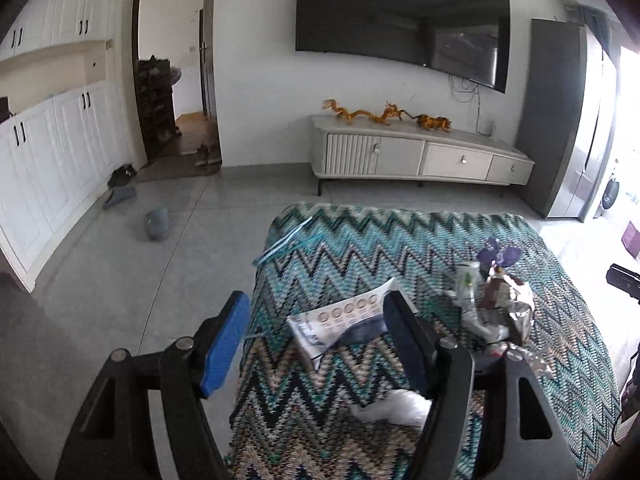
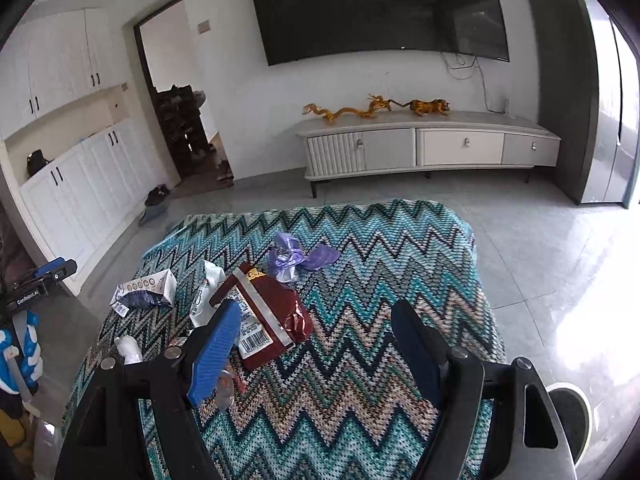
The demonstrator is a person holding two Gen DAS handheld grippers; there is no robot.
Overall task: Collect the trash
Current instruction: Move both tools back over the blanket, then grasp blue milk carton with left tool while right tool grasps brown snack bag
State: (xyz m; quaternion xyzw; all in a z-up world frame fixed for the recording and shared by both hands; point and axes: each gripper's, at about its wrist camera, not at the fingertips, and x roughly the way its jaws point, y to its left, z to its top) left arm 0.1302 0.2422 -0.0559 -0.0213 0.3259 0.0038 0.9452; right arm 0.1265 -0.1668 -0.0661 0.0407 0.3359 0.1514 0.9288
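Trash lies on a zigzag-patterned cloth (image 1: 360,252) (image 2: 380,248). A flattened white and blue carton (image 1: 340,322) (image 2: 146,290) lies between the fingers of my open left gripper (image 1: 316,340). A red snack wrapper (image 2: 272,316) lies just ahead of my open right gripper (image 2: 316,344), by its left finger. A purple bag (image 2: 298,258) (image 1: 498,256) lies behind it. A white wrapper (image 2: 206,292) and crumpled white tissue (image 1: 396,404) (image 2: 128,348) also lie on the cloth. Both grippers are empty.
A TV stand (image 1: 420,152) with orange dragon figures (image 1: 360,114) stands against the far wall under a big TV (image 1: 400,20). White cabinets (image 1: 48,152) line the left. Shoes (image 1: 158,224) lie on the grey floor. A round bin (image 2: 568,408) is at the lower right.
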